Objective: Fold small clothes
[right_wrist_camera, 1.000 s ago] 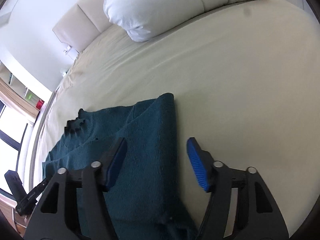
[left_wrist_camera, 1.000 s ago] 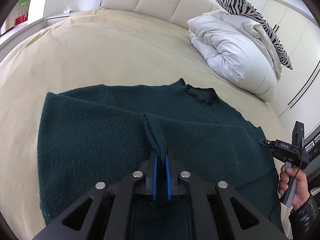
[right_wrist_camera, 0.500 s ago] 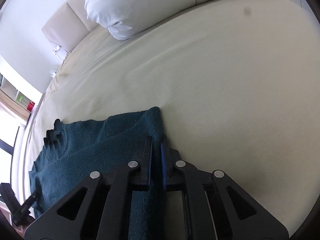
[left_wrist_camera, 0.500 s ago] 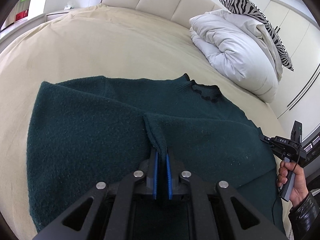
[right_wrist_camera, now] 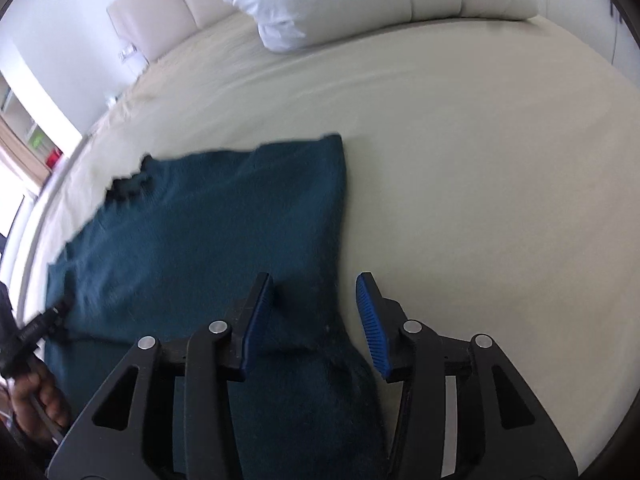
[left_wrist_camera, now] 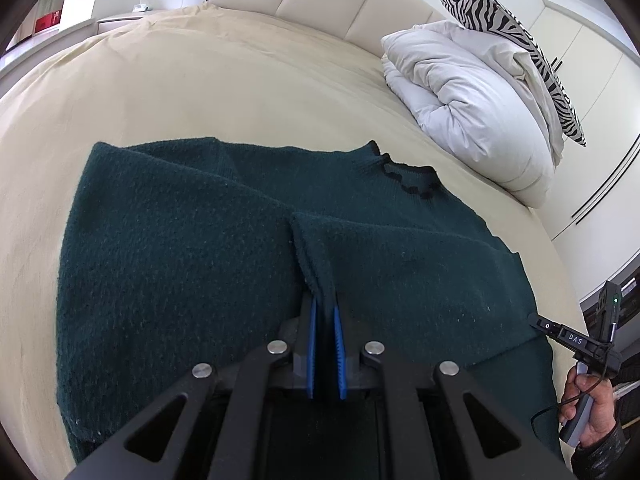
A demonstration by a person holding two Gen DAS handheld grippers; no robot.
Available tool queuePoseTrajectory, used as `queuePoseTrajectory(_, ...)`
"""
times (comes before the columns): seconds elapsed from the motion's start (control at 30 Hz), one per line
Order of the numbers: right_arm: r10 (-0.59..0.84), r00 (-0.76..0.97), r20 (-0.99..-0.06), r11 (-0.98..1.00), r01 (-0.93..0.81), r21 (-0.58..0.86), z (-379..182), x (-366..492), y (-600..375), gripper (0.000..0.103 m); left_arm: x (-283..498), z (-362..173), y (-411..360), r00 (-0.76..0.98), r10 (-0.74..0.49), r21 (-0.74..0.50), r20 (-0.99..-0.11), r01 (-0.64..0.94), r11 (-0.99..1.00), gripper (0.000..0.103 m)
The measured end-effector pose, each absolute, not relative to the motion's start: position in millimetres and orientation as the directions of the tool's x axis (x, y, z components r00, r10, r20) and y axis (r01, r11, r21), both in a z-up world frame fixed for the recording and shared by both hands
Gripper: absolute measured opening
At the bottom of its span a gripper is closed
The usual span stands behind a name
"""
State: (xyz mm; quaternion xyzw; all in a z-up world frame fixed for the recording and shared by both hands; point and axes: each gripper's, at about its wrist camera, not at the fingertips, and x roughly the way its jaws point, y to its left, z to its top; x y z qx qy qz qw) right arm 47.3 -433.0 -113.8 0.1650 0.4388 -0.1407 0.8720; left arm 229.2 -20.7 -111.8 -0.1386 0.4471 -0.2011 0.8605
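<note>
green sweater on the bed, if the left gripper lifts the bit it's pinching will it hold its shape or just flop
The green sweater will probably flop: it is soft knit, and it already creases into a ridge where the left gripper pinches it. The fuzzy surface looks unlikely to slip from the ribbed blue pads. Its thick layers may drag on the bed instead of lifting clear.

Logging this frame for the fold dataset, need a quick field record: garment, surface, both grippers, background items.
garment: dark green sweater, spread flat, sleeve folded in over the body
collar: black scalloped trim, at the far side
surface: beige bed
left gripper: shut on a sweater fold
right gripper: open, straddling the sweater's right edge, holding nothing
background: white duvet, zebra pillow on top of it
</note>
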Motion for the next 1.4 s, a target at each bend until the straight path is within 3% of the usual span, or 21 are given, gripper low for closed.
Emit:
queuePoseTrajectory(0.2,-0.140,0.589,-0.796,0.893,0.422,0.155,-115,43,-448,0.009,220,-113,-20,0.528,-0.467,-0.419,-0.709,0.217,0.882,0.011)
queuePoseTrajectory(0.23,-0.198,0.562,-0.803,0.886,0.453,0.098,-117,43,-451,0.000,219,-113,-20,0.531,-0.466,-0.419,-0.708,0.216,0.882,0.011)
queuePoseTrajectory(0.4,-0.128,0.640,-0.758,0.861,0.450,0.235,-105,26,-470,0.001,218,-116,-17,0.536,-0.478,-0.433,-0.696,0.219,0.875,0.011)
queuePoseTrajectory(0.5,-0.121,0.723,-0.680,0.855,0.424,0.299,-81,4,-466,0.012,218,-116,-17,0.537,-0.477,-0.432,-0.696,0.219,0.875,0.011)
queuePoseTrajectory(0.53,-0.134,0.722,-0.678,0.870,0.414,0.268,-76,1,-459,0.027,219,-117,-17,0.536,-0.478,-0.433,-0.696,0.218,0.875,0.011)
queuePoseTrajectory(0.57,-0.148,0.717,-0.681,0.890,0.397,0.224,-73,0,-448,0.035,218,-116,-17,0.535,-0.479,-0.435,-0.695,0.217,0.874,0.011)
queuePoseTrajectory(0.6,-0.142,0.717,-0.683,0.906,0.371,0.202,-72,0,-439,0.053,219,-116,-17,0.535,-0.480,-0.436,-0.695,0.217,0.873,0.011)
queuePoseTrajectory(0.63,-0.122,0.716,-0.687,0.925,0.334,0.184,-72,2,-428,0.058,219,-116,-16,0.534,-0.481,-0.437,-0.696,0.216,0.873,0.012)
queuePoseTrajectory(0.77,-0.105,0.659,-0.745,0.945,0.299,0.132,-90,17,-410,0.059,220,-117,-15,0.529,-0.486,-0.443,-0.696,0.216,0.870,0.011)
queuePoseTrajectory(0.9,-0.150,0.594,-0.791,0.953,0.299,0.043,-114,30,-403,0.030,220,-117,-16,0.526,-0.486,-0.446,-0.698,0.213,0.870,0.011)
queuePoseTrajectory(0.93,-0.148,0.596,-0.789,0.946,0.319,0.064,-115,30,-410,0.019,219,-116,-16,0.522,-0.488,-0.448,-0.700,0.211,0.869,0.011)
queuePoseTrajectory(1.0,-0.121,0.611,-0.782,0.927,0.352,0.132,-113,25,-425,0.010,219,-114,-16,0.513,-0.491,-0.457,-0.704,0.202,0.866,0.011)
queuePoseTrajectory(1.3,-0.179,0.613,-0.770,0.929,0.363,0.073,-99,28,-427,0.005,215,-114,-22,0.522,-0.489,-0.465,-0.699,0.188,0.865,0.012)
queuePoseTrajectory(1.4,-0.174,0.582,-0.794,0.934,0.353,0.055,-120,32,-429,0.005,217,-119,-20,0.524,-0.499,-0.472,-0.690,0.196,0.859,0.012)
